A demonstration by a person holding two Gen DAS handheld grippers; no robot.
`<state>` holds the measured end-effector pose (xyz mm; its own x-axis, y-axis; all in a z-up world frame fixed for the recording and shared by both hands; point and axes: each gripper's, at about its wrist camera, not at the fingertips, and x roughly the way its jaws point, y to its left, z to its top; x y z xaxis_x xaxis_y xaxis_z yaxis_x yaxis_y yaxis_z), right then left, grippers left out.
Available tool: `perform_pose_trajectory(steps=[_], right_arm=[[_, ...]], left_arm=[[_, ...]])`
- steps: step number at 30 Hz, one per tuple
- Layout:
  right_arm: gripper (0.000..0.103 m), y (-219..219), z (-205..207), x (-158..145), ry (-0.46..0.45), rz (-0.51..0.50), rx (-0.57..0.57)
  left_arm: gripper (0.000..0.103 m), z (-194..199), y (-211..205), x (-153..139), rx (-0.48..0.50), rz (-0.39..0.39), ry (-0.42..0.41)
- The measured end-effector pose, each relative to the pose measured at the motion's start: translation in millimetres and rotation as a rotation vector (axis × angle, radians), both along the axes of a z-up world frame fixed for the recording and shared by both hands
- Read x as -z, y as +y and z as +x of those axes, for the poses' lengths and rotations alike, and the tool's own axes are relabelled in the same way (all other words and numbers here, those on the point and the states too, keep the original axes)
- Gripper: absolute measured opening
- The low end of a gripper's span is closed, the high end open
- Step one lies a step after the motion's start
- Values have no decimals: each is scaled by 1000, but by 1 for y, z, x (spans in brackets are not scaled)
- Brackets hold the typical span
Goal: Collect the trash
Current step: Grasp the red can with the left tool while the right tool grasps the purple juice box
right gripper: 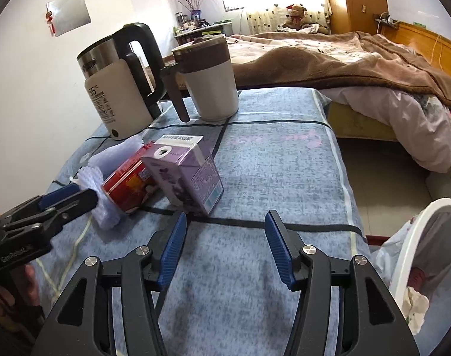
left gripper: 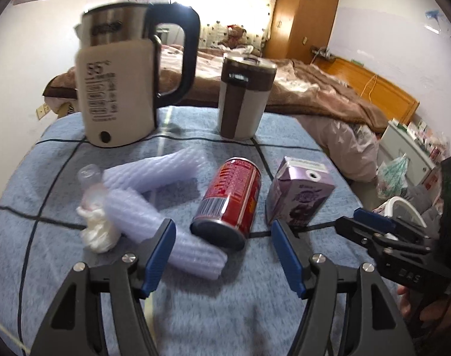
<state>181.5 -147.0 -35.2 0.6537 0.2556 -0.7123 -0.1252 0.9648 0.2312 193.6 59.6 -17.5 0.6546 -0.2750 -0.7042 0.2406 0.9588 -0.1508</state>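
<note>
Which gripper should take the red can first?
Left, probably. The left gripper is open with the red can lying just ahead between its fingers. The right gripper is open too, but faces the purple carton, which stands between it and the can.

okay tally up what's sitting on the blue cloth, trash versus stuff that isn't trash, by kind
Foam fruit sleeves: 2
Red can: 1
Purple carton: 1
Clear plastic bottle: 1
White wad: 1
Kettle: 1
Lidded mug: 1
Total: 8
</note>
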Motion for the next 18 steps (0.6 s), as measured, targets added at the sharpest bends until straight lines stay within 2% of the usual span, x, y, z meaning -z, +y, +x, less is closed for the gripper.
perform_pose_trajectory(steps=[3, 7, 9, 11, 16, 18], right_arm=[[56, 2, 6, 2, 2, -18, -12], [56, 2, 16, 8, 24, -9, -21], [56, 2, 19, 11, 33, 0, -25], [56, 2, 22, 14, 40, -1, -32], [56, 3, 24, 16, 43, -7, -43], [56, 3, 25, 16, 44, -7, -47]], left_arm=[[69, 13, -3, 8, 14, 14, 29], [69, 26, 2, 14, 13, -15, 64], [69, 27, -3, 13, 30, 32, 41], [69, 31, -8, 15, 55, 45, 41], [68, 42, -7, 21, 54, 14, 68], [65, 41, -5, 21, 57, -7, 71]])
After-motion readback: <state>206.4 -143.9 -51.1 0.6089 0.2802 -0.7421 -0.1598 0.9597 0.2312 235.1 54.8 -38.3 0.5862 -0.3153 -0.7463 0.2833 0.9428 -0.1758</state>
